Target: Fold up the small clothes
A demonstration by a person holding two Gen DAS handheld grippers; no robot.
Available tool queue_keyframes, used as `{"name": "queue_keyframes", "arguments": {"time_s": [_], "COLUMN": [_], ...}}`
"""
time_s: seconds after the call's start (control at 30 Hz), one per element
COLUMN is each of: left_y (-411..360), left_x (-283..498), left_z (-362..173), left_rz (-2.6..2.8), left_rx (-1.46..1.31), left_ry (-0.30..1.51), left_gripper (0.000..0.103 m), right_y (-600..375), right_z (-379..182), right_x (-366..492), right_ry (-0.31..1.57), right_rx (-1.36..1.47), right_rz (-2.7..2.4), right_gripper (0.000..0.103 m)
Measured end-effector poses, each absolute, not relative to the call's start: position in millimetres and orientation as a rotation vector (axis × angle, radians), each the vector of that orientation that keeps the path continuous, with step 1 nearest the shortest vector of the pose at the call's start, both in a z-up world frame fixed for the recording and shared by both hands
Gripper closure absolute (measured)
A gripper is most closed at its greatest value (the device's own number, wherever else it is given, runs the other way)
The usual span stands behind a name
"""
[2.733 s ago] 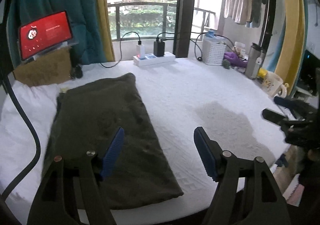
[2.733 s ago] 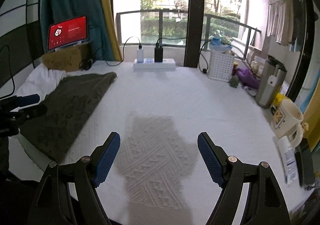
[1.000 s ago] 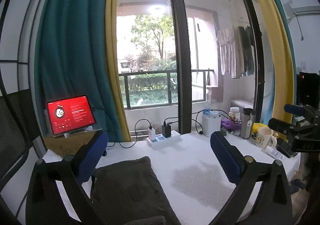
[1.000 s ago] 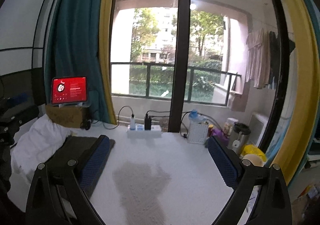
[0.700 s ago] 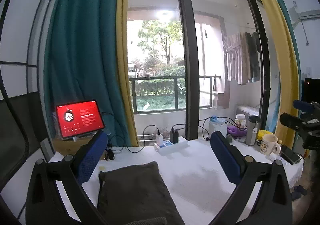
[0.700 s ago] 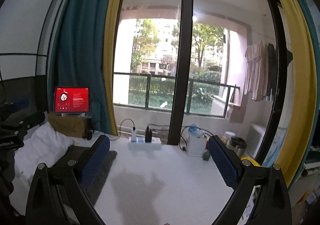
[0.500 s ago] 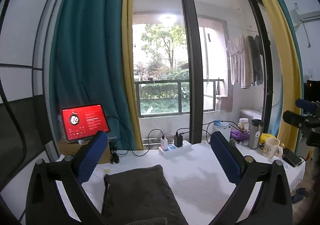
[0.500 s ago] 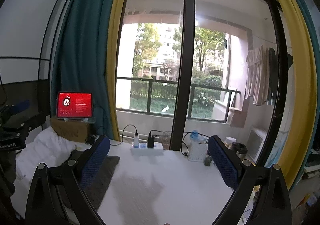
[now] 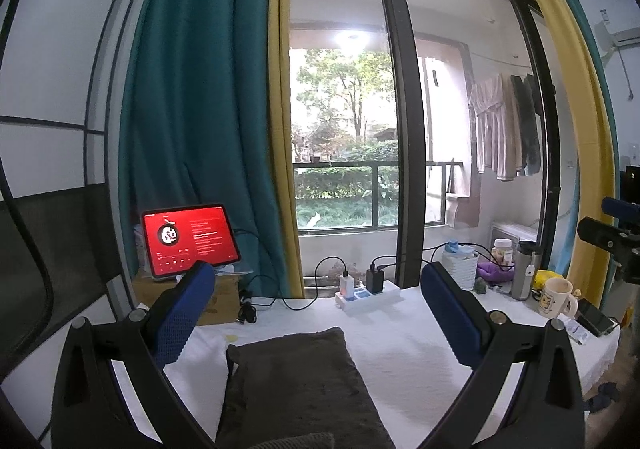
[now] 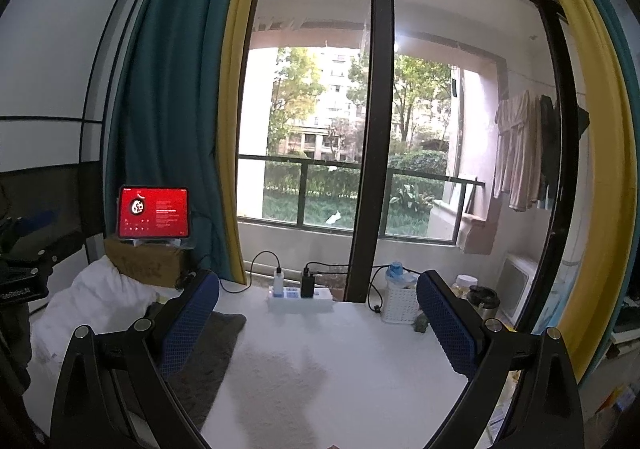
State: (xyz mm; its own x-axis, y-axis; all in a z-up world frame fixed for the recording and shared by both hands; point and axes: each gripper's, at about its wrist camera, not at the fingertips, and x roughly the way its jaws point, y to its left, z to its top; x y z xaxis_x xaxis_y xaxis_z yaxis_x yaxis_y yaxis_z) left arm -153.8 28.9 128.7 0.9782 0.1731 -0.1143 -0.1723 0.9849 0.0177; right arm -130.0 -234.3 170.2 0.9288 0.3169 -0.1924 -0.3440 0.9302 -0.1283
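Observation:
A dark olive folded garment point(image 9: 296, 385) lies flat on the white-covered table point(image 9: 400, 353), on its left half. My left gripper point(image 9: 318, 313) is held well above and behind it, open, with nothing between its blue pads. In the right wrist view the same garment point(image 10: 204, 361) shows at lower left, partly behind the left finger. My right gripper point(image 10: 318, 323) is also open and empty, raised over the table's bare middle point(image 10: 320, 349). The right gripper's body appears at the far right edge of the left wrist view.
A red-screen tablet point(image 9: 188, 239) stands on a cardboard box at the back left. A white power strip point(image 9: 366, 295) with chargers, a white basket point(image 9: 460, 269), a steel flask point(image 9: 524, 269) and a mug point(image 9: 556, 297) line the back and right. White bedding point(image 10: 92, 305) is heaped at left.
Both grippers have lifted and tilted up from just above the table, so the window now fills both views. The garment stays folded in the same place. Both remain open.

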Motion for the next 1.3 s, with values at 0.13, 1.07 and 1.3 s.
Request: {"name": "queue_keyframes", "arguments": {"time_s": [0.13,1.07,1.3], "left_y": [34.7,35.8,33.0], "left_x": [-155.3,-154.1,-152.8], "left_z": [127.3,122.3,120.9], "left_rz": [0.184,0.189,0.182], "left_rx": [0.007,0.010,0.008], "left_ry": [0.109,0.135,0.141], "left_gripper": [0.001,0.001,0.001], "right_y": [-232.0,-226.9,-226.8], "right_z": [170.8,164.7,163.7], "right_x": [-123.3,-112.6,-112.4], "right_ry": [0.172,0.200,0.204], "right_rx": [-0.153,-0.162,-0.160], "right_rz": [0.340,0.353,0.350], "right_gripper": [0.003,0.003,0.003]}}
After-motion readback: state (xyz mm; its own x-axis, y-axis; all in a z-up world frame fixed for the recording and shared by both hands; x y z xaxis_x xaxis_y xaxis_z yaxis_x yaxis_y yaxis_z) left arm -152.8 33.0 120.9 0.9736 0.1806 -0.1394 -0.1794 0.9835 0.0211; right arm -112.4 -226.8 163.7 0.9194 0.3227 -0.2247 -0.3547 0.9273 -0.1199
